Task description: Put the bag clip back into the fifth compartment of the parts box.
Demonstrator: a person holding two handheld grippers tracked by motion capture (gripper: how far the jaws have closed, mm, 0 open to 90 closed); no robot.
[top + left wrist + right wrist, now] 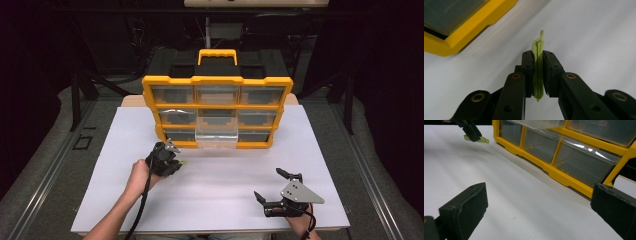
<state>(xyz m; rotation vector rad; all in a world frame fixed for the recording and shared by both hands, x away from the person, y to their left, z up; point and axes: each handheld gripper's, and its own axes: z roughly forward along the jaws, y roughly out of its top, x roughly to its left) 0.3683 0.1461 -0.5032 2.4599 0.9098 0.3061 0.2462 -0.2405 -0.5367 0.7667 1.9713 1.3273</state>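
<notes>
A thin pale-green plastic clip [538,62] stands edgewise between the pads of my left gripper [538,72], which is shut on it above the white board. In the high view that left gripper [172,161] hovers just left of the organizer's lower left corner, the green clip [183,162] peeking out at its tip. From the right gripper view the same clip [481,139] shows at the top left. My right gripper [270,185] rests near the board's front right, jaws wide apart with nothing between them. The fingertips [465,207] frame bare board.
A yellow organizer [217,80] with clear drawers stands upright at the back of the white board [210,195]. Its middle bottom drawer [216,132] is pulled out toward me. A black handle case sits behind it. Dark floor surrounds the table.
</notes>
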